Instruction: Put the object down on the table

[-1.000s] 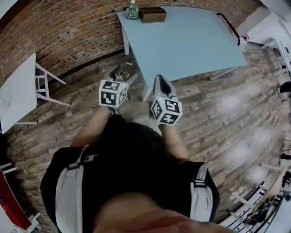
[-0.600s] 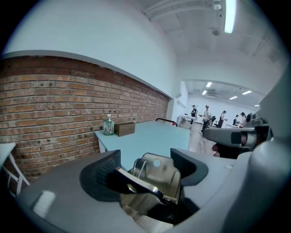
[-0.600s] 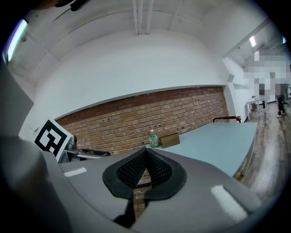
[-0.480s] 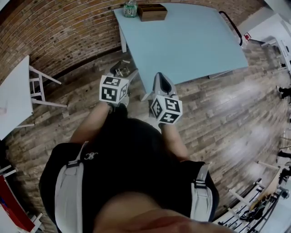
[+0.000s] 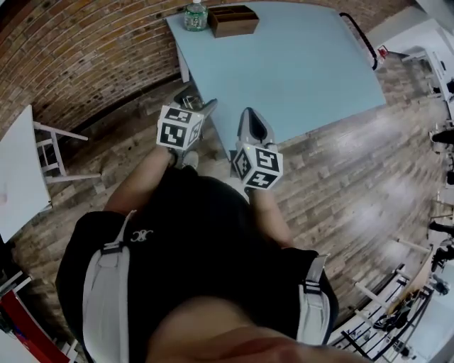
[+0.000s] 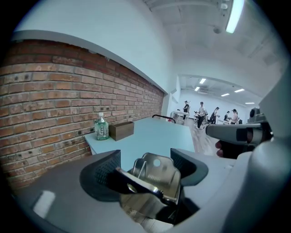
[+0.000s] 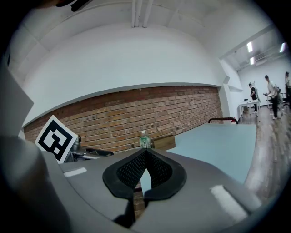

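Observation:
My left gripper (image 6: 148,169) is shut on a shiny metal object (image 6: 158,175) with a round hole and a dark bar across it; the head view shows the object (image 5: 190,100) ahead of the marker cube (image 5: 179,127), just short of the light blue table's (image 5: 298,64) near left corner. The right gripper (image 5: 253,126) hangs over the table's near edge, and its dark pads (image 7: 157,170) meet with nothing between them. Both gripper views look along the table (image 6: 150,136) toward the brick wall.
A green-labelled bottle (image 5: 195,15) and a brown wooden box (image 5: 232,20) stand at the table's far left corner by the brick wall (image 5: 92,49). A white table (image 5: 18,177) is at the left. People (image 6: 201,113) stand far off.
The person has stepped toward the blue table. Both grippers have moved forward, the left one with the metal object up to the table's corner, the right one over its edge.

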